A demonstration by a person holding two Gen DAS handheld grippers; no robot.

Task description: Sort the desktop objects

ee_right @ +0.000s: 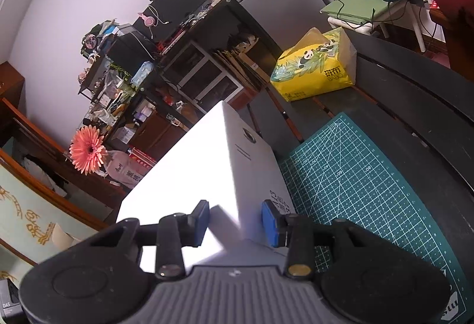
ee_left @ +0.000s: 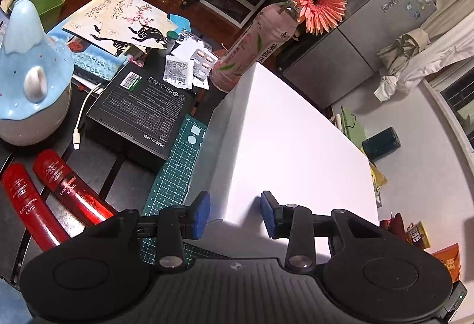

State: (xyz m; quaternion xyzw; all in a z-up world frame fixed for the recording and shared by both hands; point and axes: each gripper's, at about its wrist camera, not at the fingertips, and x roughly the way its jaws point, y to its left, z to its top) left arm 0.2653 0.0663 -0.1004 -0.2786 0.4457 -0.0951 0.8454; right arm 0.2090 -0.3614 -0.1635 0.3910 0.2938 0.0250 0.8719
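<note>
A large white box [ee_left: 290,146] stands on the green cutting mat [ee_left: 174,170] on the dark desk. My left gripper [ee_left: 235,215] is open at the box's near end, its blue pads [ee_left: 201,214] straddling the near left corner. In the right wrist view the same white box [ee_right: 207,170] runs away from me beside the cutting mat [ee_right: 355,175]. My right gripper [ee_right: 235,221] is open too, one pad over the top face and the other by the printed side. I cannot tell whether any pad touches the box.
Left of the box lie a black carton [ee_left: 142,110], two red tubes [ee_left: 44,193], a blue ceramic pot [ee_left: 29,72], booklets [ee_left: 124,18] and pill packets [ee_left: 189,63]. A pink bottle with an orange flower [ee_left: 320,1] stands behind it. A yellow tissue pack [ee_right: 314,69] sits at the desk's far end.
</note>
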